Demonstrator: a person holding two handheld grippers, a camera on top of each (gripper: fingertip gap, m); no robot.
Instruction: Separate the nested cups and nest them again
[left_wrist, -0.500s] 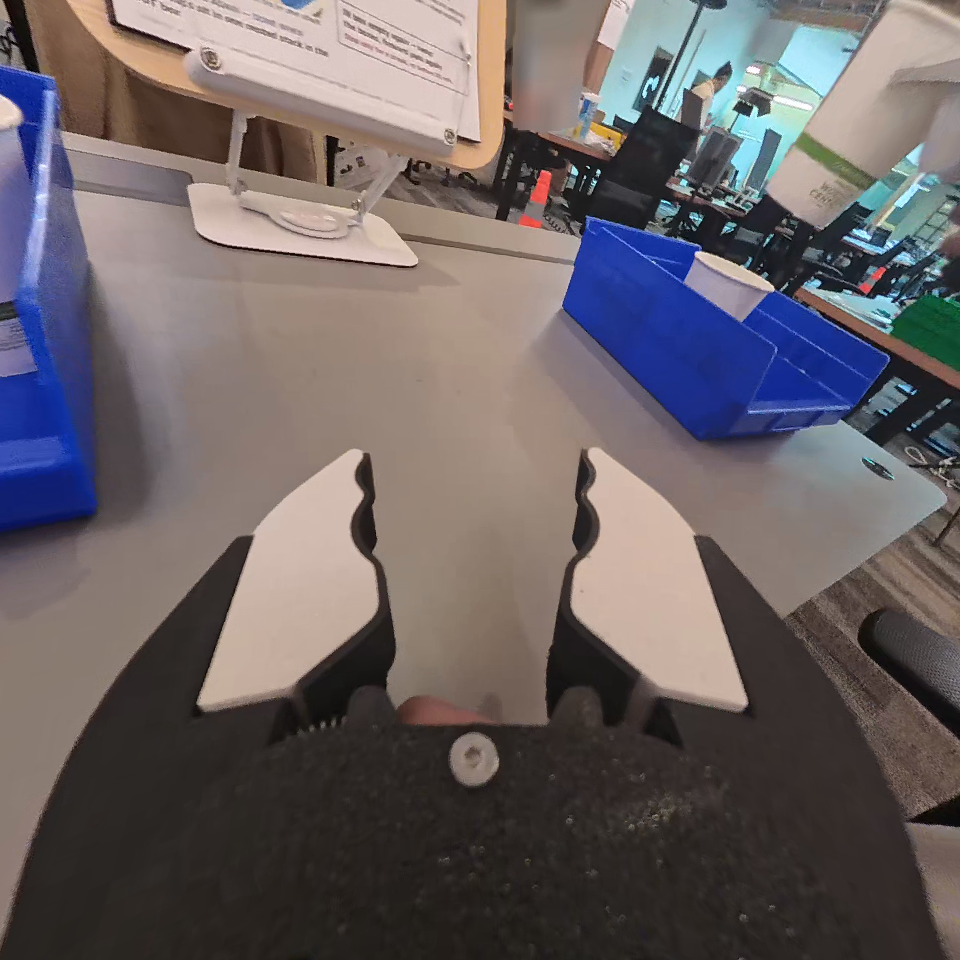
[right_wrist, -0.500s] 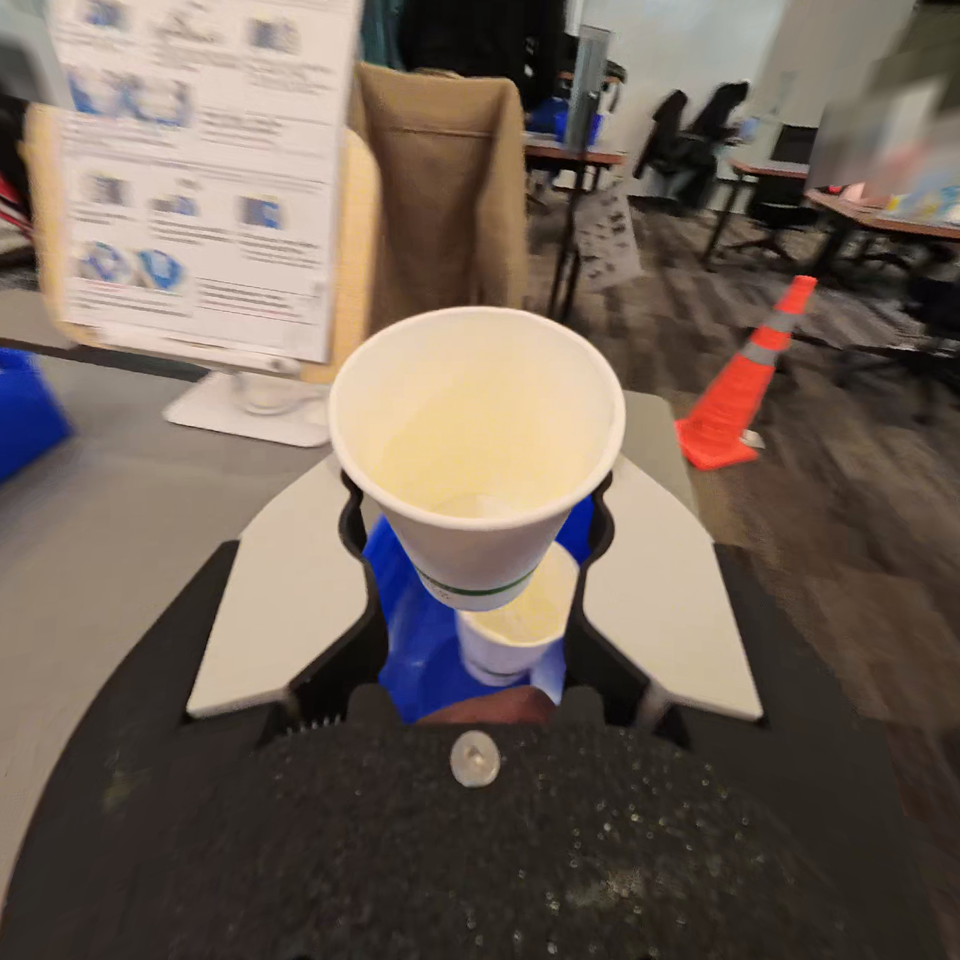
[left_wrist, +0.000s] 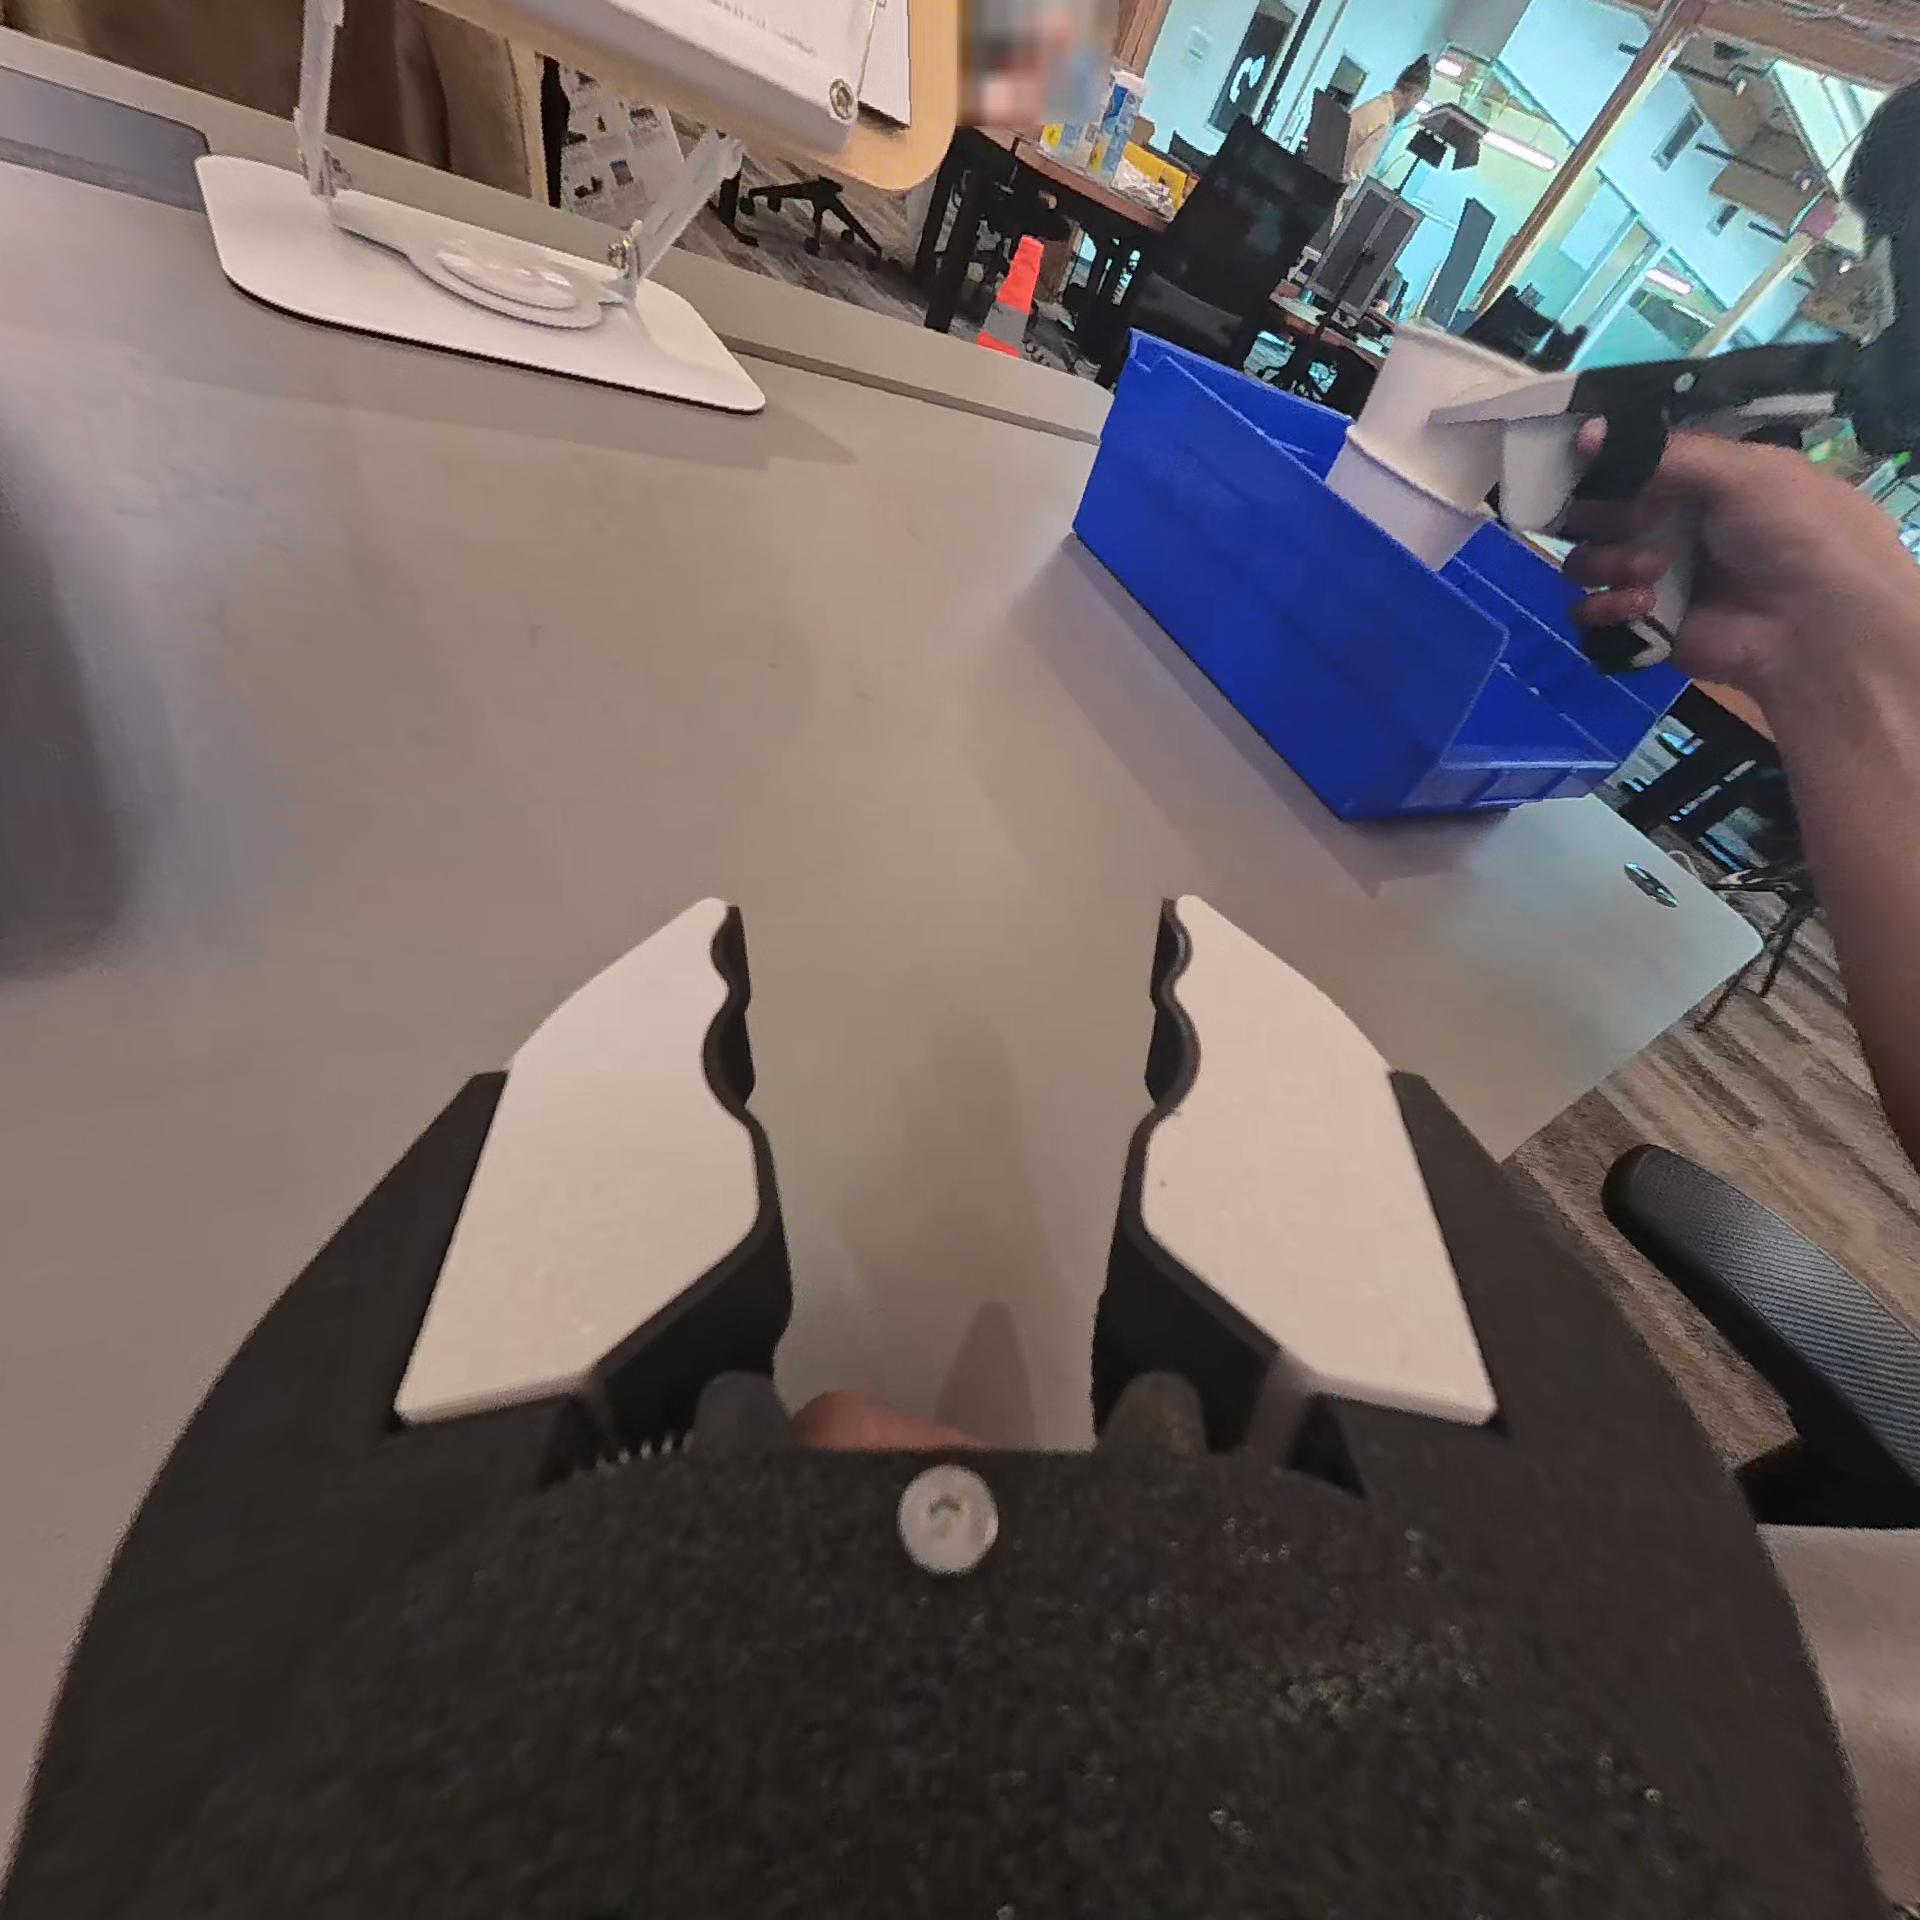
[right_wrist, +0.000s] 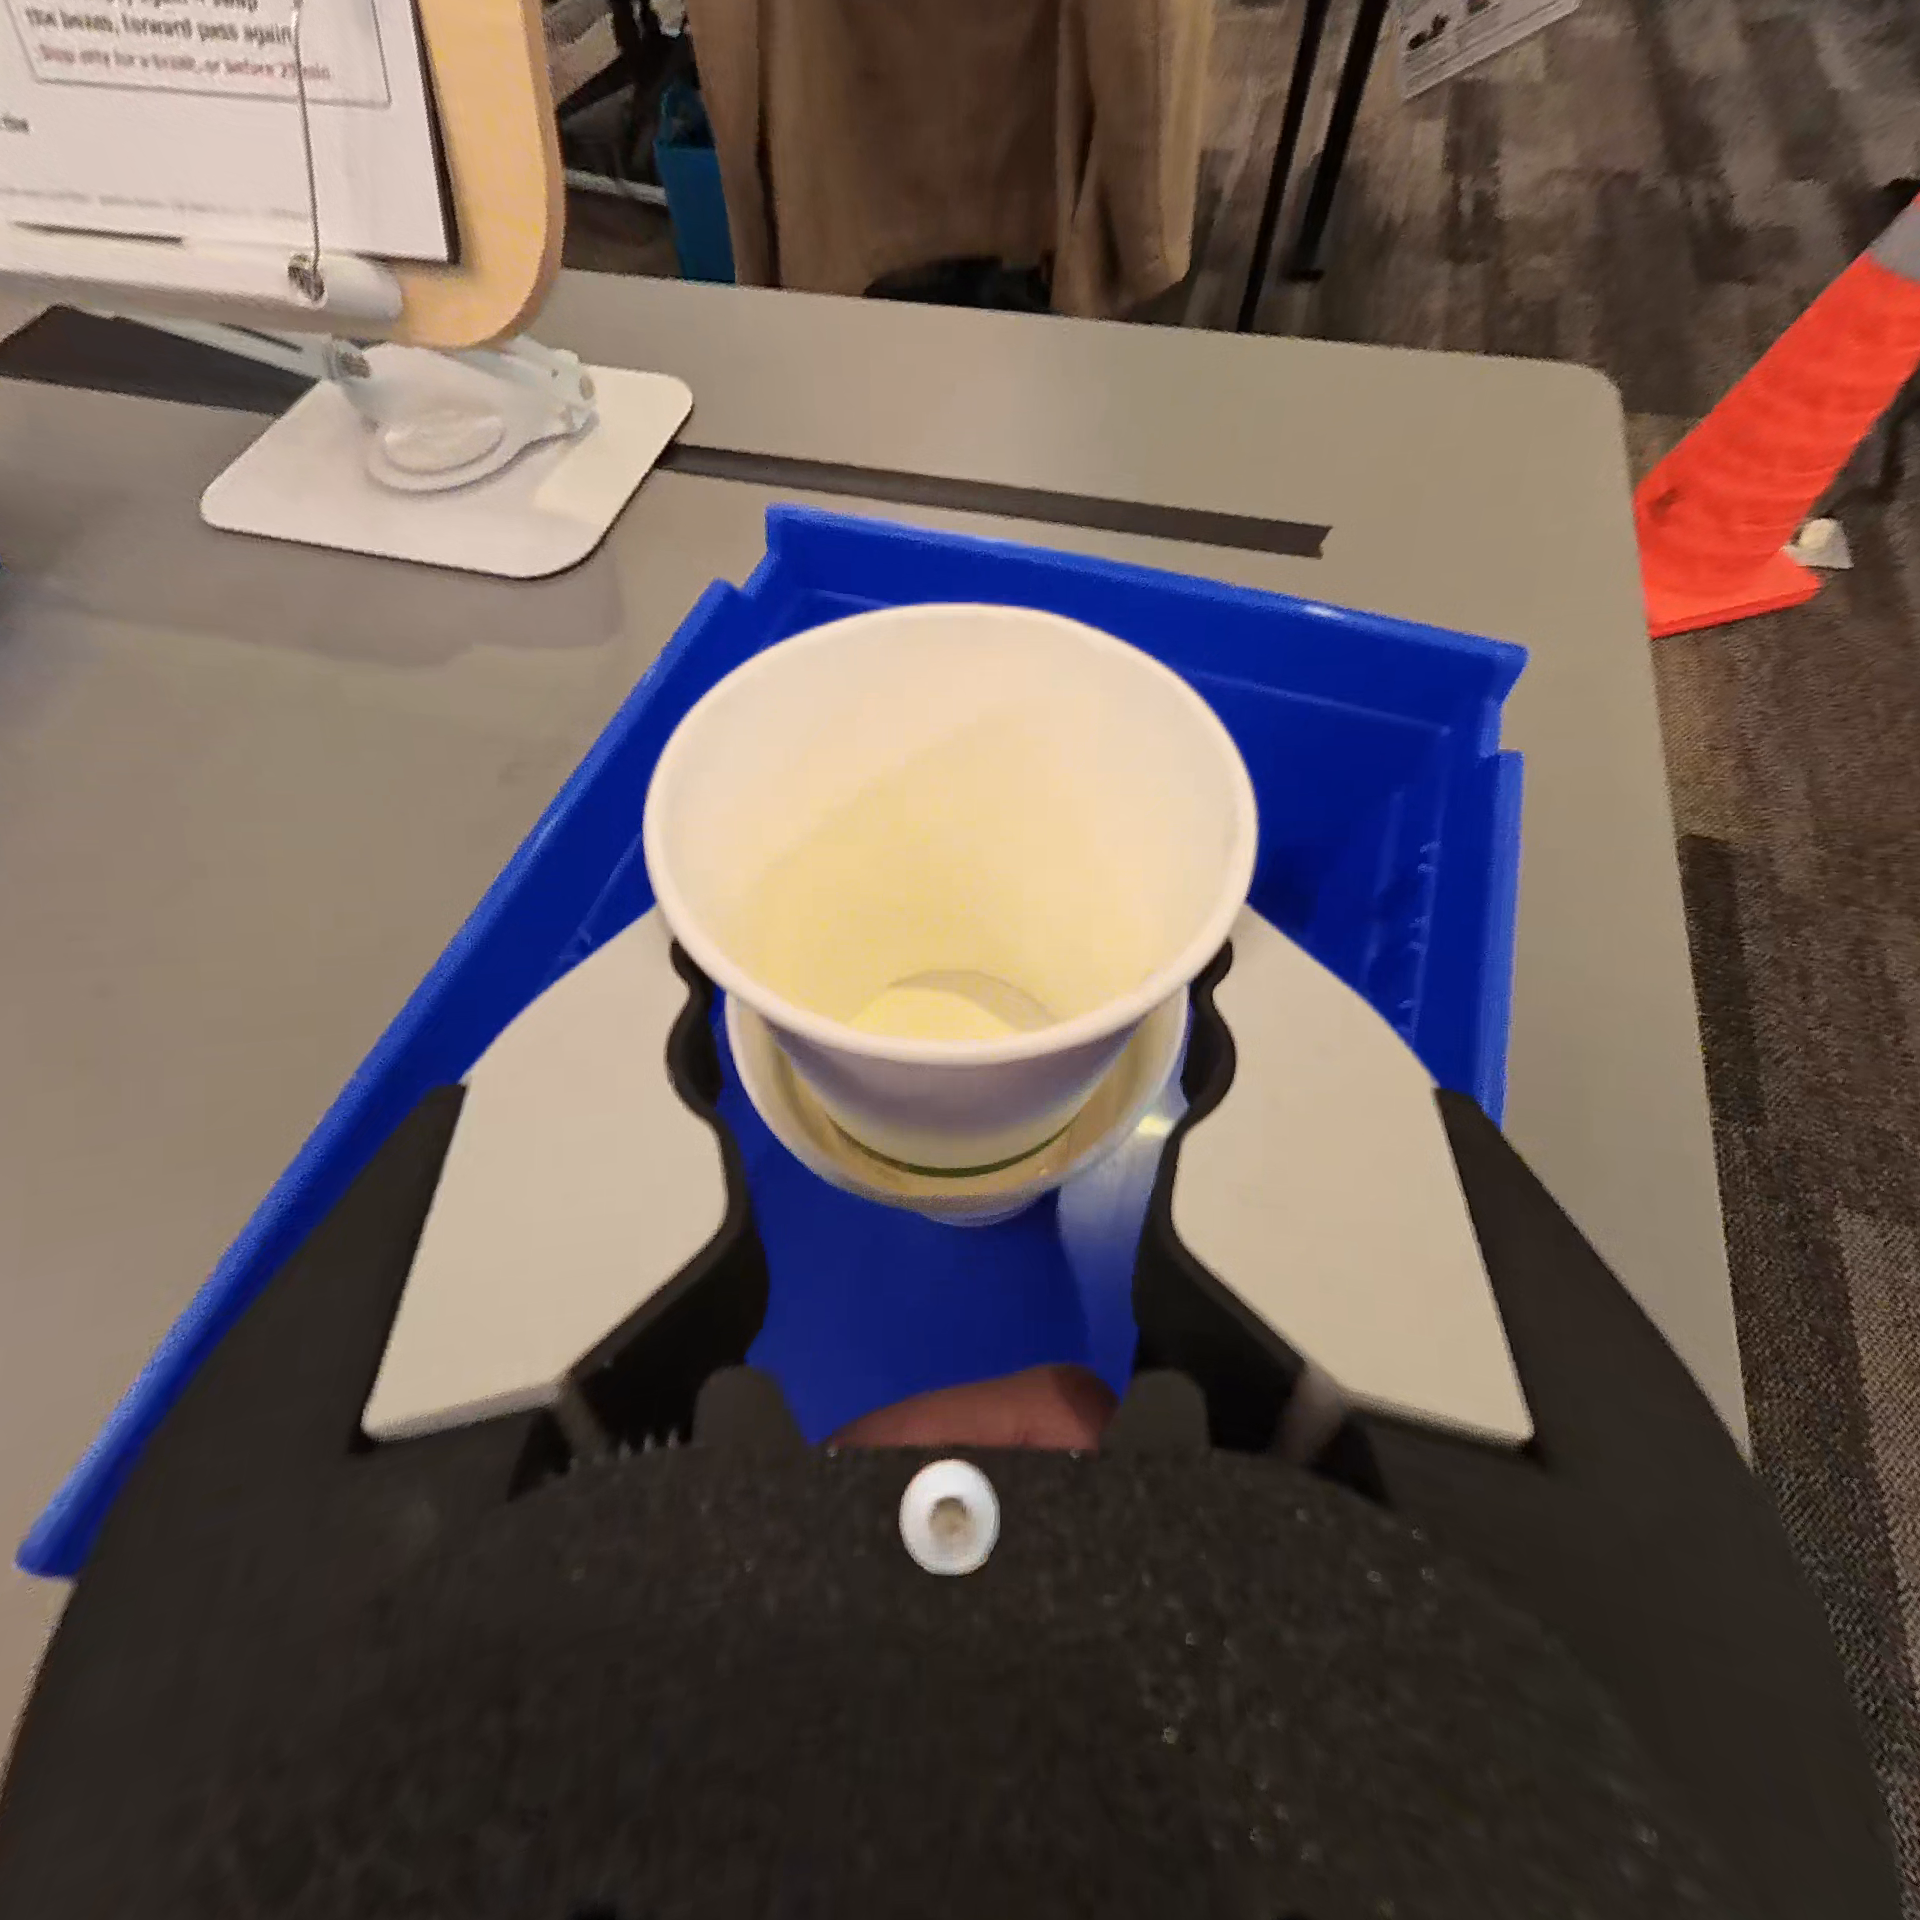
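Jaws clamp upper cup (right_wrist: 951, 852) into lower cup (right_wrist: 935, 1174), bin (right_wrist: 1351, 727) walls around.

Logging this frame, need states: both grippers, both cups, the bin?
Left gripper: open, empty, above the table.
Right gripper: shut on upper cup.
Upper cup: upright, partly inside lower cup.
Lower cup: upright in bin.
Blue bin: on the table.

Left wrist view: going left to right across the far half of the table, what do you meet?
White stand base → orange traffic cone on the floor behind the table → blue bin → paper cup held over the bin → right claw → the person's hand.
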